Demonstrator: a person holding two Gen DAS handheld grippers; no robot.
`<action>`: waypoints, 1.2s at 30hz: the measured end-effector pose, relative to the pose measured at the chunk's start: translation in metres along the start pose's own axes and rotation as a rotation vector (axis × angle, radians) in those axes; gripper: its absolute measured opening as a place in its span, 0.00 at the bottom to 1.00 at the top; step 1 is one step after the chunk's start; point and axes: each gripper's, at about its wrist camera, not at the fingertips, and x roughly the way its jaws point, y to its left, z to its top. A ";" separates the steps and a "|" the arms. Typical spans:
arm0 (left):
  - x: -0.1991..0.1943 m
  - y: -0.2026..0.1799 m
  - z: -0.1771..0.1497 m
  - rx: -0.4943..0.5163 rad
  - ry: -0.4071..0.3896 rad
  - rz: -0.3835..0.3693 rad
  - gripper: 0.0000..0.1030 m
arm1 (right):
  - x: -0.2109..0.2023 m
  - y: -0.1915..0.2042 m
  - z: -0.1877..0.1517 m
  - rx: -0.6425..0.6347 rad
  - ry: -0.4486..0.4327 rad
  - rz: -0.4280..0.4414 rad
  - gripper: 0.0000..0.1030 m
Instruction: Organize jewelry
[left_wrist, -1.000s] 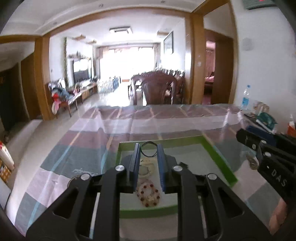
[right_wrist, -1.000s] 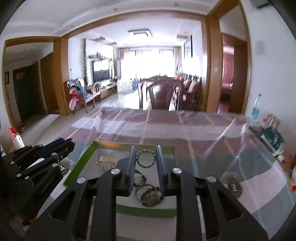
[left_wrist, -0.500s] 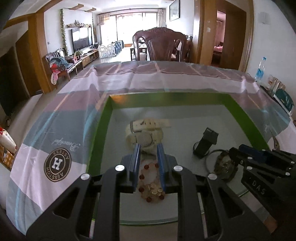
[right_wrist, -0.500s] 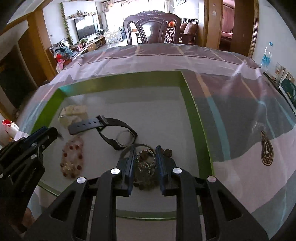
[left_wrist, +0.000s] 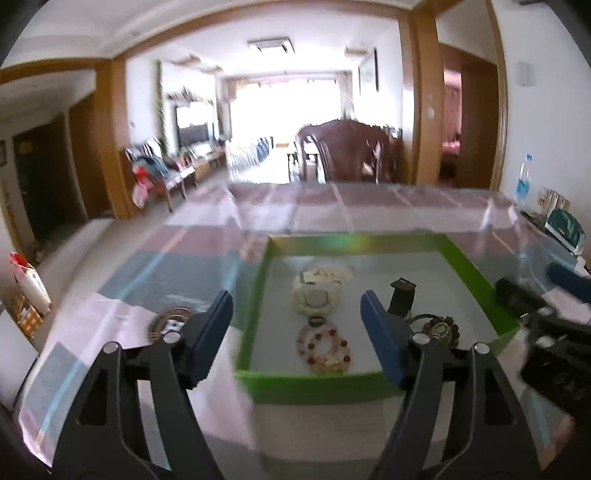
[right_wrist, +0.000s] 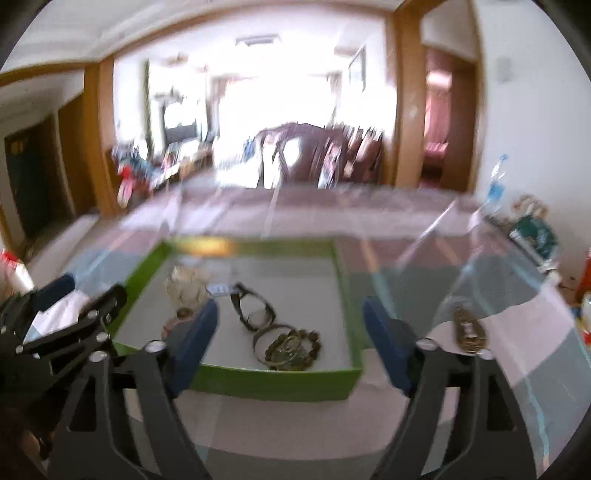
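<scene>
A green-rimmed tray on the table holds the jewelry. In it lie a red bead bracelet, a cream watch, a black watch, and a dark bead bracelet with a metal bangle. My left gripper is open and empty, above the tray's near left side. My right gripper is open and empty, above the tray's near edge. Each gripper shows at the edge of the other's view.
The table has a striped cloth under clear plastic, with round logos. A water bottle, boxes and a green packet stand at the right edge by the wall. Wooden chairs stand behind the table.
Both grippers opened, releasing the red bead bracelet and the dark bead bracelet into the tray. Both have pulled back and up from the tray. Both views are blurred by motion.
</scene>
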 end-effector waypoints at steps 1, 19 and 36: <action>-0.009 0.001 -0.003 -0.002 -0.016 0.007 0.75 | -0.011 -0.003 -0.003 0.007 -0.033 -0.011 0.88; -0.098 0.012 -0.032 0.000 -0.082 0.030 0.96 | -0.062 -0.001 -0.040 -0.009 -0.078 -0.055 0.97; -0.126 0.002 -0.011 0.008 -0.119 0.003 0.96 | -0.089 -0.007 -0.028 -0.020 -0.129 -0.130 0.97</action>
